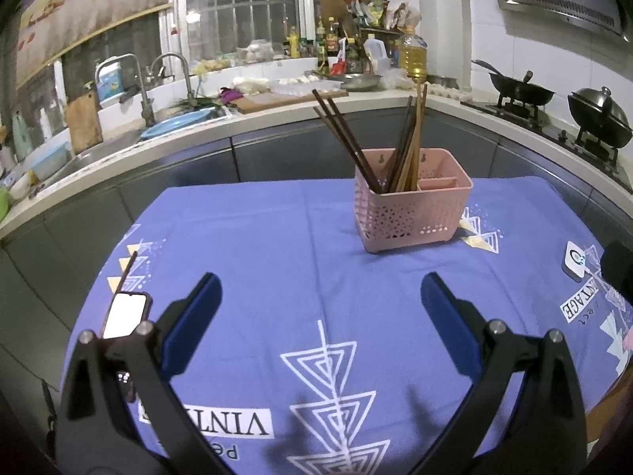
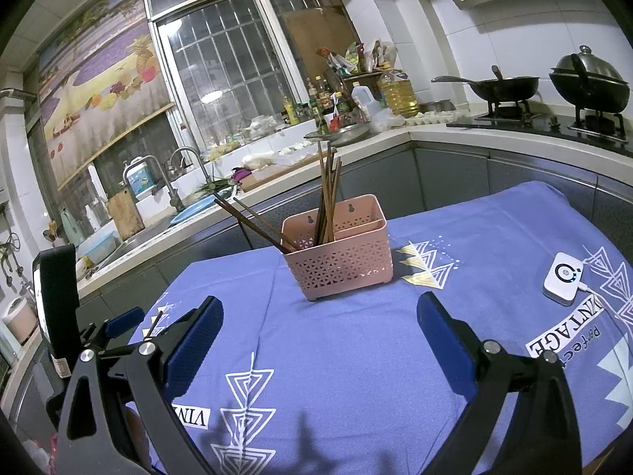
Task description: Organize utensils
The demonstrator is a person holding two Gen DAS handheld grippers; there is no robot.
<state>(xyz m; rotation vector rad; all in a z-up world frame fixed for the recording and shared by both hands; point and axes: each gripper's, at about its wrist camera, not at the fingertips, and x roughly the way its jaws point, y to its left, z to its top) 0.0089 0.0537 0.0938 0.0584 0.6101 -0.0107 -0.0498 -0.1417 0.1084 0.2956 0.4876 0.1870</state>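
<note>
A pink perforated basket (image 1: 411,213) (image 2: 344,257) stands on the blue tablecloth, beyond both grippers. Several dark and tan chopsticks (image 1: 403,146) (image 2: 327,194) stand in its larger left compartment, some leaning left; the smaller right compartment looks empty. One loose dark chopstick (image 1: 126,271) (image 2: 155,323) lies near the table's left edge. My left gripper (image 1: 321,283) is open over bare cloth, holding nothing. My right gripper (image 2: 320,303) is likewise open with nothing between its fingers. In the right wrist view, a blue finger of the left gripper (image 2: 124,320) shows close to the loose chopstick.
A lit phone (image 1: 124,314) lies by the table's left edge. On the right lies a small white device (image 1: 575,263) (image 2: 563,277) with a cable. Behind the table run the kitchen counter, the sink (image 1: 118,142) and the stove with woks (image 2: 589,83).
</note>
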